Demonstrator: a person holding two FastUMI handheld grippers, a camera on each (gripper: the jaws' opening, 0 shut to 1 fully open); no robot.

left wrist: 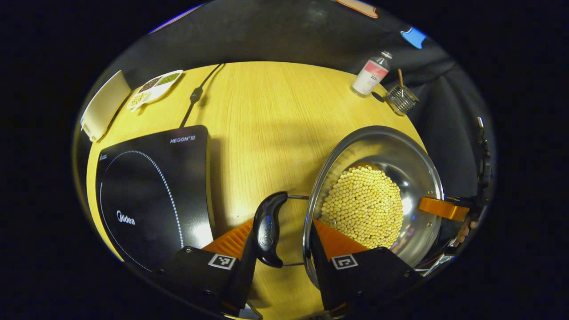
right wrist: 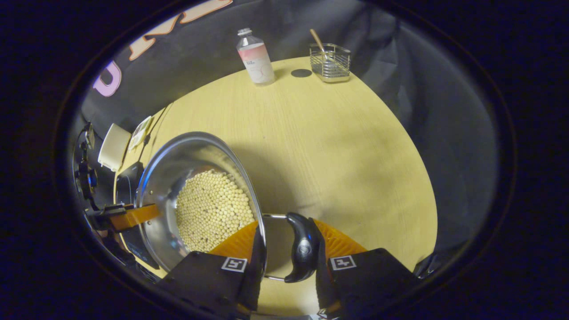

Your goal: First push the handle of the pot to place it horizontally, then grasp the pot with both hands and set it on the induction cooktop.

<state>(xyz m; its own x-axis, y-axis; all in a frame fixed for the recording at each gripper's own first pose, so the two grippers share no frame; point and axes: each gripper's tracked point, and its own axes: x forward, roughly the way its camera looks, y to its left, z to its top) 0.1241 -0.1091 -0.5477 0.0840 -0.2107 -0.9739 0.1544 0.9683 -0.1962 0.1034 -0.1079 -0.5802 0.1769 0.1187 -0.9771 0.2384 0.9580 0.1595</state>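
A steel pot (left wrist: 400,155) full of pale beans (left wrist: 362,206) sits over the right part of the round wooden table (left wrist: 275,120). The black induction cooktop (left wrist: 151,195) lies to its left. My left gripper (left wrist: 284,231) is shut across the pot's black side handle (left wrist: 268,231) and the rim, with one finger outside the handle and the other inside the pot wall. In the right gripper view, my right gripper (right wrist: 286,231) is shut the same way on the opposite black handle (right wrist: 302,246) of the pot (right wrist: 178,155). Whether the pot's base touches the table is hidden.
A clear bottle (left wrist: 370,75) and a wire basket (left wrist: 401,98) with a wooden stick stand at the table's far edge. A white divided dish (left wrist: 155,88), a white board (left wrist: 103,104) and the cooktop's cable (left wrist: 195,95) lie behind the cooktop. A small dark disc (right wrist: 301,73) lies beside the basket.
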